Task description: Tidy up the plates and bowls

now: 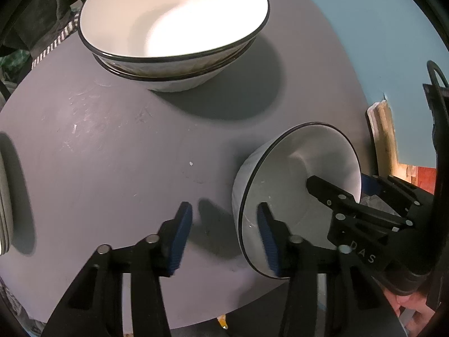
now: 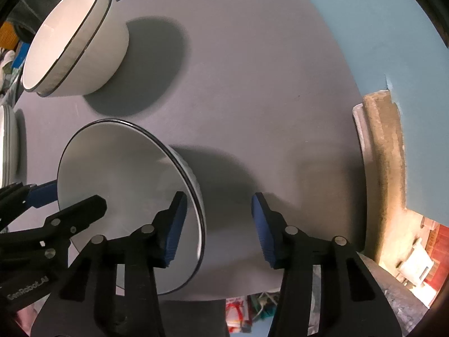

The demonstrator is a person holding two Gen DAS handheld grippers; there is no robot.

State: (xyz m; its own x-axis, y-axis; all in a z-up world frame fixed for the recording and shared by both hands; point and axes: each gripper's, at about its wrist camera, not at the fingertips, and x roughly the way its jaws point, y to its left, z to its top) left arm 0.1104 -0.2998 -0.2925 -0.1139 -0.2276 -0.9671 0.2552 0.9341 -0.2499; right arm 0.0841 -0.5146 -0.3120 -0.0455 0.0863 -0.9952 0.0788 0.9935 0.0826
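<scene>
A single white bowl with a black rim [image 1: 297, 168] [image 2: 120, 174] sits on the grey round table [image 1: 112, 146] near its front edge. My left gripper [image 1: 224, 236] is open, with its right finger inside the bowl and its left finger outside, straddling the rim. My right gripper [image 2: 217, 230] is open too, its left finger inside the same bowl and its right finger outside over the table. A stack of white bowls with black rims [image 1: 174, 28] [image 2: 75, 45] stands at the back of the table.
A stack of white plates [image 1: 5, 196] [image 2: 7, 143] shows at the table's left edge. A blue wall [image 2: 378, 28] lies behind and to the right. A rough wooden piece [image 2: 384, 154] stands at the table's right edge.
</scene>
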